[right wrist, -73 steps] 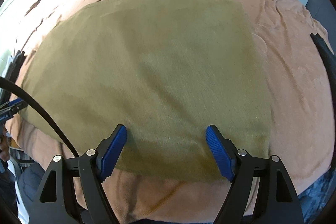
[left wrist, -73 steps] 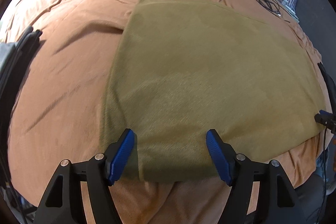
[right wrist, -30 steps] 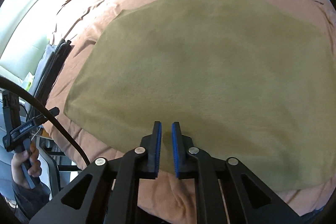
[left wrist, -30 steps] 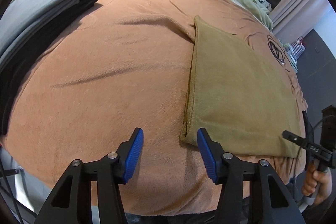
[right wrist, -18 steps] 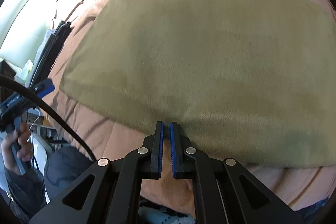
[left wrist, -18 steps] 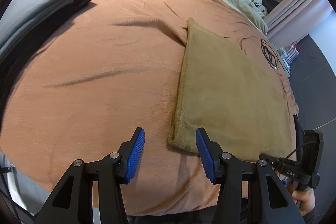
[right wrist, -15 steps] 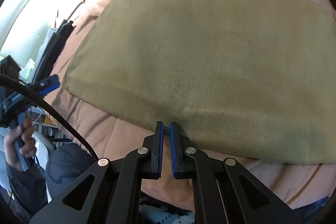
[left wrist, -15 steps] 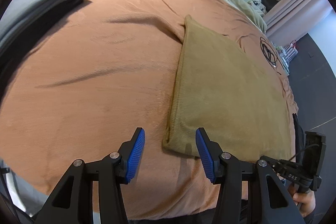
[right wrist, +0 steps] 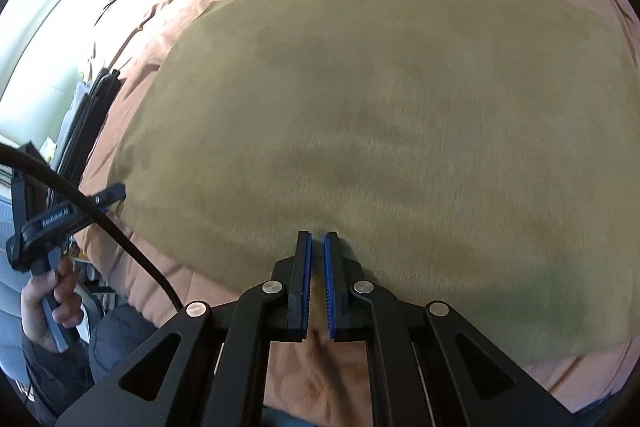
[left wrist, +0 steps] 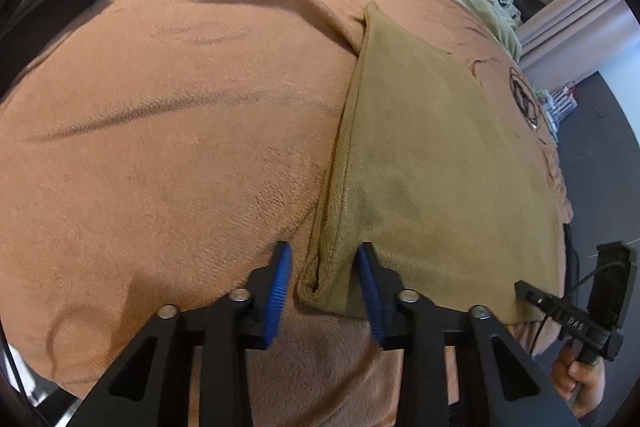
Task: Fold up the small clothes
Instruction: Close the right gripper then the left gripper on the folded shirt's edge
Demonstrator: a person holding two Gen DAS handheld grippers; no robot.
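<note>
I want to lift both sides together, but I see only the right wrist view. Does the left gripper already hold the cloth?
Observer: Not yet. The near corner of the cloth lies between the jaws of the left gripper. The jaws have just been closing, but the pads do not press on it.
Operator: Is it a single layer at that corner?
Observer: No. Two layers show there, with a small opening between them, so it seems the cloth is already folded once.
</note>
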